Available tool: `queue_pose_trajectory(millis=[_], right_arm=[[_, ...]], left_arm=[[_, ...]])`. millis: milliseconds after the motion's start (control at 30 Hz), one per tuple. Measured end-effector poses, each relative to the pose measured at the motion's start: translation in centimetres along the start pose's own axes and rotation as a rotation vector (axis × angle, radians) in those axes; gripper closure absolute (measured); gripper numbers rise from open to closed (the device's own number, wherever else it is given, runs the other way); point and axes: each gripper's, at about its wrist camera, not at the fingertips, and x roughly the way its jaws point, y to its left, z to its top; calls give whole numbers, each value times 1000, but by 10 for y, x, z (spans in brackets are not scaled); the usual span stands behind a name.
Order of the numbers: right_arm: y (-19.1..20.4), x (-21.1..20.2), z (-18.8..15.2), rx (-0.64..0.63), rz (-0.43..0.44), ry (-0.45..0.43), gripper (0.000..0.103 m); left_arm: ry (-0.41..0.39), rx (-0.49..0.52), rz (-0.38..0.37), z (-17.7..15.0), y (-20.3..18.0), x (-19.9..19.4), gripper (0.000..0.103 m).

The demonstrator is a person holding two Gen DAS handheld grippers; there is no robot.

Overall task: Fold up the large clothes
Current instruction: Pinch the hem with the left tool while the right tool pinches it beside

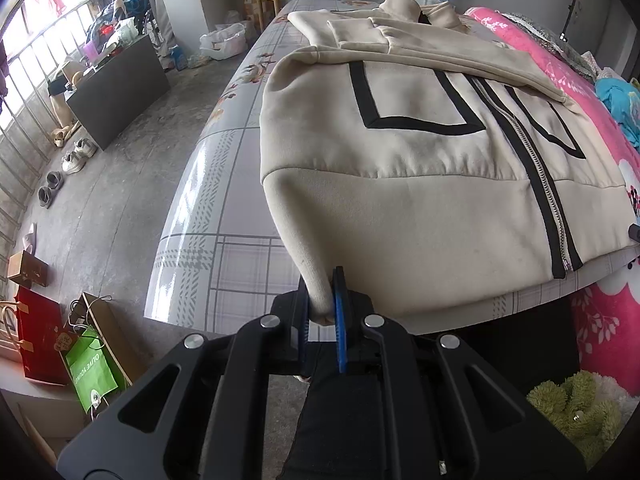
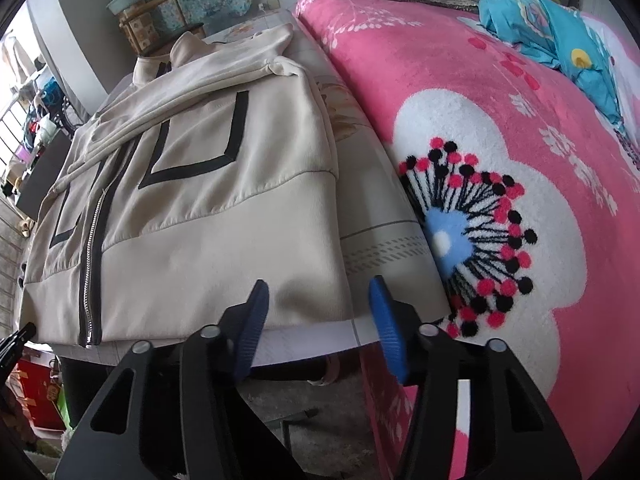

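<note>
A cream zip-up jacket [image 1: 420, 168] with black trim lies spread flat, front up, on a worktop [image 1: 224, 216] covered in a grey checked cloth with flower prints; its sleeves are folded across the chest and its collar is at the far end. The jacket's hem runs along the near edge of the worktop. The left gripper [image 1: 322, 312] is at the hem's left corner, and its blue fingers [image 1: 341, 320] stand narrow, pinching that corner of cream fabric, which is drawn out toward the camera. The right gripper [image 2: 316, 320] is at the hem's opposite corner; its fingers [image 2: 385, 320] stand partly apart, with the corner of the jacket lying between them and no pad visibly pressing on the cloth. A pink flowered blanket [image 2: 500, 120] lies beside the jacket on the right gripper's side. On the floor to the left of the jacket, a green paper bag [image 1: 94, 364] bears the words "OLIVE YOUNG", seen upside down.
</note>
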Motion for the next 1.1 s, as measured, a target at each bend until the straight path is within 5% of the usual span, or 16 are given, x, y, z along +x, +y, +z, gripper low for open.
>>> queue_pose_trajectory(millis=[567,1100], right_arm=[[-2,4,-2,7,-7,30,75],[2,6,-2,-19,-36,30,77]], left_arm=[[-1,10,13,-2,-2,0,92],[-1,19,22,-3,-5,-1,92]])
